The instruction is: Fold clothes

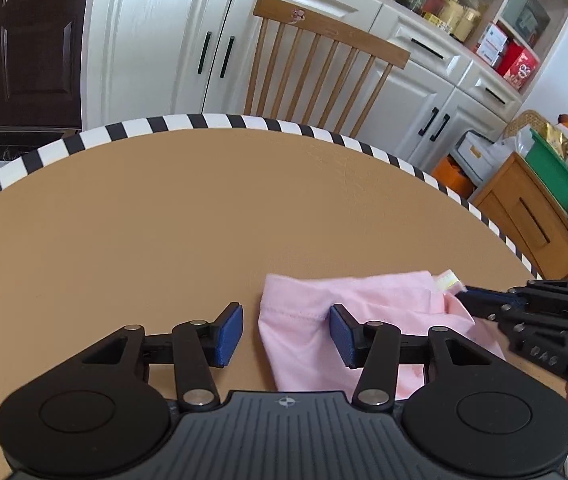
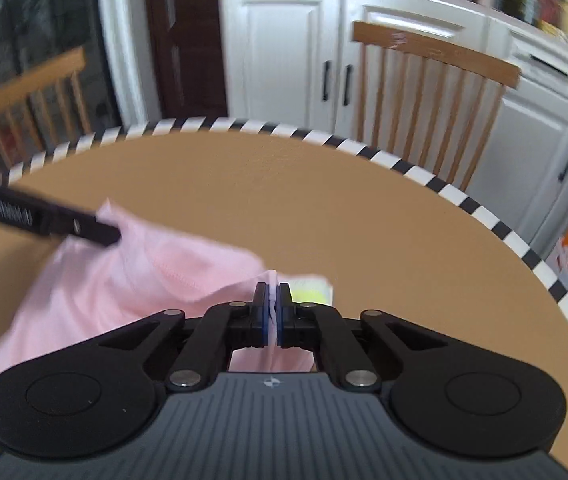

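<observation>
A pink garment (image 1: 368, 304) lies bunched on the tan table top (image 1: 164, 220), with a white and yellow label (image 1: 448, 280) at its far right corner. My left gripper (image 1: 286, 334) is open just above the table. Its blue pads stand wide apart around the cloth's left hem without pressing on it. My right gripper (image 2: 272, 308) is shut on a thin fold of the pink garment (image 2: 124, 280) beside the label (image 2: 312, 292). In the left wrist view the right gripper (image 1: 466, 294) reaches in from the right. A left gripper finger (image 2: 84, 226) shows over the cloth's far left corner.
The round table has a black and white striped rim (image 1: 188, 122). A wooden spindle chair (image 1: 324, 64) stands behind it, in front of white cabinets (image 1: 156, 40). A low wooden cabinet (image 1: 532, 216) with a green box sits at the right. A second chair (image 2: 24, 108) stands at far left.
</observation>
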Demonstrator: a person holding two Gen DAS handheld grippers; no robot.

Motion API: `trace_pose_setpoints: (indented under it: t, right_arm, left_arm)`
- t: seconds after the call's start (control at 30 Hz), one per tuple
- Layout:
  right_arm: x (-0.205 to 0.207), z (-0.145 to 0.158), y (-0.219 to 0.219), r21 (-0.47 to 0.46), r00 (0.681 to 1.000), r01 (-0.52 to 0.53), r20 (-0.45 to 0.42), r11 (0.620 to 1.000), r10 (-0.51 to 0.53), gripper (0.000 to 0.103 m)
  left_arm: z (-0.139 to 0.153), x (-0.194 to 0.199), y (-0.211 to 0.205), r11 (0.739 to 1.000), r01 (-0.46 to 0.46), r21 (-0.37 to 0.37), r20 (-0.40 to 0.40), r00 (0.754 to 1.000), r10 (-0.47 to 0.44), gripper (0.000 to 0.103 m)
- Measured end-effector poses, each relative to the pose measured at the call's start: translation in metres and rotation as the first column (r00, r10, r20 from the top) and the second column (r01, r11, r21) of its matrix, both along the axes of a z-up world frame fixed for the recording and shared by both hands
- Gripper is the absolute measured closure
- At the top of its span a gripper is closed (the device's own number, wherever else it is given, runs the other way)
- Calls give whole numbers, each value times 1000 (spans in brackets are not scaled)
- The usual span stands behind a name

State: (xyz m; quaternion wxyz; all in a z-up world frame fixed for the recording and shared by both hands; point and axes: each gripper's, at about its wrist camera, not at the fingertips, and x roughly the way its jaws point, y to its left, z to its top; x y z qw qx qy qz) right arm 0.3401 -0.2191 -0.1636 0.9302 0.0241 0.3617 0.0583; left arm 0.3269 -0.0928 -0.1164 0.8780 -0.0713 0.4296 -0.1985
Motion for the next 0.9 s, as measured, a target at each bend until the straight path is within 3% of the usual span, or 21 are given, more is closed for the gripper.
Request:
trace_pose_setpoints:
  t: [0.1, 0.23, 0.37, 0.4, 0.5, 0.57, 0.63, 0.7, 0.8, 0.87, 0.9]
  right_arm:
    - [3, 9, -16, 30, 994, 105, 19, 994, -106, 100]
    - [15, -9, -20, -5, 981, 169, -91, 986, -169, 98]
    - [6, -7, -12, -53, 970, 226, -76, 973, -230, 52]
    - [-2, -1, -14, -39, 969, 237, -58, 971, -239, 58]
    - [-41, 19, -18, 9, 967, 253, -32, 967, -253, 57]
    - [-80, 28, -21, 124, 964, 265, -49, 956, -261, 57]
    - [-120, 31, -22, 251, 954, 299, -90, 921, -286, 55]
    - [-160, 24, -21, 372, 934, 356, -151, 857, -323, 54]
    - [-207, 5, -5, 454, 899, 437, -244, 777, -363, 54]
    - [-224, -6, 10, 465, 895, 446, -259, 765, -365, 58]
    - [-227, -8, 16, 468, 900, 436, -240, 769, -364, 65]
  left_arm:
    - [-3, 10, -4, 999, -53, -10, 7, 999, 53, 52]
    - [-3, 18, -13, 993, -114, 21, 32, 993, 114, 52]
    - [2, 13, -12, 991, -127, 49, 27, 992, 126, 52]
    - [5, 9, -8, 990, -134, 42, 25, 991, 133, 52]
    - [12, -17, 16, 991, -134, -2, -30, 991, 134, 50]
    - [15, -44, 31, 992, -126, -31, -102, 987, 122, 39]
    - [14, -78, 45, 992, -111, -63, -176, 979, 98, 35]
    - [12, -115, 55, 992, -89, -91, -231, 971, 66, 32]
    - [12, -159, 54, 995, -62, -74, -228, 973, 44, 21]
    - [12, -182, 48, 998, -48, -48, -195, 980, 38, 23]
    - [11, -190, 41, 999, -22, -26, -169, 985, 18, 26]
